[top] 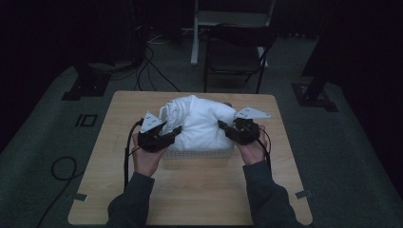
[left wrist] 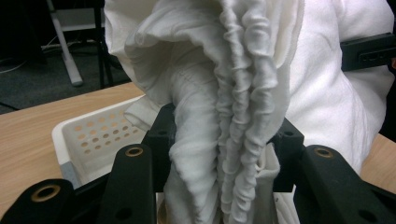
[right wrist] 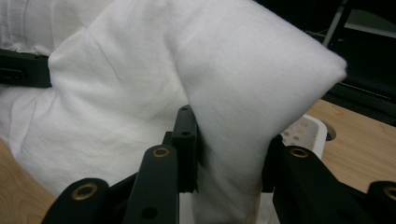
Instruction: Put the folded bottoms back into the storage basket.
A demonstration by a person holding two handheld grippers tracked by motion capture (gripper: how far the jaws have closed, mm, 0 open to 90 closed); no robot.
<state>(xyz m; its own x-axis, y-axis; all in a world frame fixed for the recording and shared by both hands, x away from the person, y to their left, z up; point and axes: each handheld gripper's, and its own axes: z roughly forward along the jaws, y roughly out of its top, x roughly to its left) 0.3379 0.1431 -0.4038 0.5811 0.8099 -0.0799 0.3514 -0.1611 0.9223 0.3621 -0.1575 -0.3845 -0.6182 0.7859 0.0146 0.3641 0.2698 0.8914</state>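
Nearest us, both hands are gripping: our left gripper (left wrist: 219,186) is clenched on the ruffled, gathered edge of the soft white fabric bundle (top: 199,121), and our right gripper (right wrist: 229,186) pinches a plump corner of that same bundle. The bundle sits on and partly in the white perforated plastic basket (top: 199,153), mid light wooden table (top: 190,190).

Likely step: lifting it out or seating it in. We should move both grippers level and together so the fabric doesn't drag the basket.

Hard to tell: basket interior is hidden under the fabric, and beyond the table the dark folding chair (top: 235,52) and floor cables are dim.
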